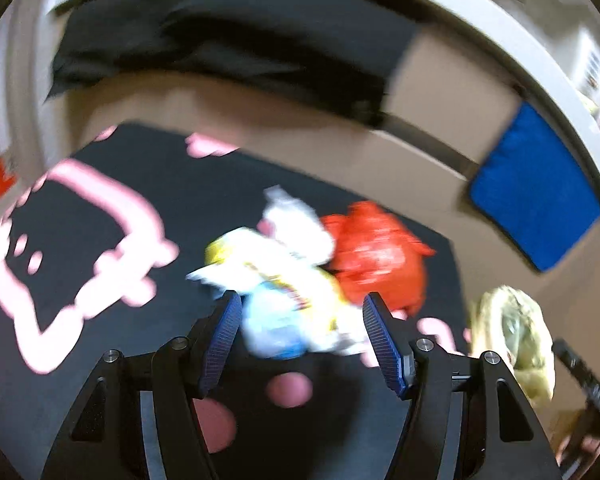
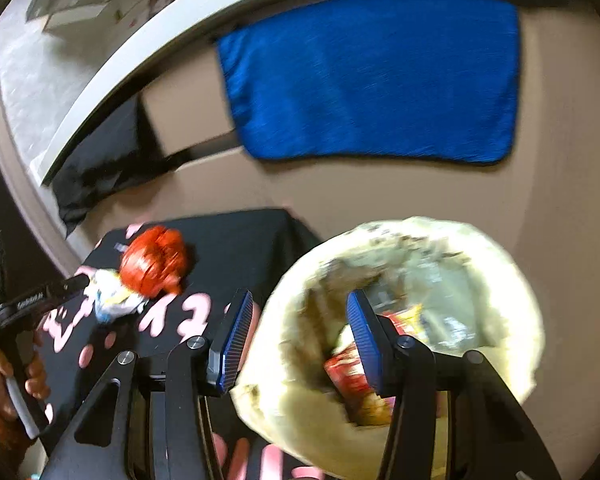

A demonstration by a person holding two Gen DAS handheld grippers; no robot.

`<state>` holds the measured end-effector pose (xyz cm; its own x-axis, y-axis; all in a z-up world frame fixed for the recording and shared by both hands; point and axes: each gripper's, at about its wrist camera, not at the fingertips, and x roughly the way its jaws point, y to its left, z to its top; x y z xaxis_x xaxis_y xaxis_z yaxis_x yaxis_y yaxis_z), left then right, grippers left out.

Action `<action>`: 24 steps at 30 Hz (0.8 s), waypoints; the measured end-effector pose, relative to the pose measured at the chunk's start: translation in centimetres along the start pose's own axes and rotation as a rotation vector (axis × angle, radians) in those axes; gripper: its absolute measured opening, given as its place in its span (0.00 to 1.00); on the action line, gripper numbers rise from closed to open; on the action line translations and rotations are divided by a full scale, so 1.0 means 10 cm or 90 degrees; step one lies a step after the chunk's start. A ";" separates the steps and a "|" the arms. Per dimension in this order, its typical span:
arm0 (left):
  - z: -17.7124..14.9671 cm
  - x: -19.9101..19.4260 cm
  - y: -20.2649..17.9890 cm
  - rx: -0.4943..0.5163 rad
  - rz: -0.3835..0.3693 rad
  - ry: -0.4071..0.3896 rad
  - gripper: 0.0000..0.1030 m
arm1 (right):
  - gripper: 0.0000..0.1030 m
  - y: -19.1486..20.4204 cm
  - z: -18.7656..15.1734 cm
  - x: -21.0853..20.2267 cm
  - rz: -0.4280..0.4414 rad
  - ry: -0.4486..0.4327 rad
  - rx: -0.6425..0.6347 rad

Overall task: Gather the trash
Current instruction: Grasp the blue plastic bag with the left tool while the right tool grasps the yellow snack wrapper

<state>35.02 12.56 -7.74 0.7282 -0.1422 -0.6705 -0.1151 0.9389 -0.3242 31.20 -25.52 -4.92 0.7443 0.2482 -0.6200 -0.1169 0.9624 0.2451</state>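
The left gripper [image 1: 300, 320], its fingers wide apart and holding nothing, pointed at the white and yellow wrapper [image 1: 276, 280] lying just ahead on the black cloth [image 1: 100, 320], beside the red crumpled bag [image 1: 376, 256], while the right gripper [image 2: 300, 328], fingers opening and empty, hovered over the trash bag [image 2: 500, 272].

The left wrist camera is looking steeply down, close over a black mat [image 1: 100, 248] holding a red bag [image 1: 376, 256]. The right wrist camera, angled likewise, is facing into a pale bin liner [image 2: 516, 320]. Both are sharing mat, red bag [image 2: 154, 266] and blue cloth [image 1: 536, 188].
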 end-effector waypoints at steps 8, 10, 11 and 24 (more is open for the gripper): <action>-0.03 0.36 0.36 -0.083 -0.033 0.066 0.55 | 0.46 0.45 -0.15 0.23 0.047 0.041 -0.036; -0.02 0.49 0.37 -0.091 -0.036 0.082 0.55 | 0.46 0.54 -0.16 0.25 0.049 0.046 -0.050; -0.02 0.53 0.36 -0.095 -0.039 0.087 0.50 | 0.46 0.58 -0.16 0.26 0.049 0.050 -0.057; -0.26 -0.36 0.60 0.037 -0.059 0.094 0.30 | 0.46 1.31 -0.18 0.46 0.117 0.092 -0.171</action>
<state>29.90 17.86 -8.99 0.6267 -0.2699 -0.7310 -0.0093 0.9354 -0.3534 31.90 -11.55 -5.92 0.5962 0.4148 -0.6873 -0.4233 0.8899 0.1699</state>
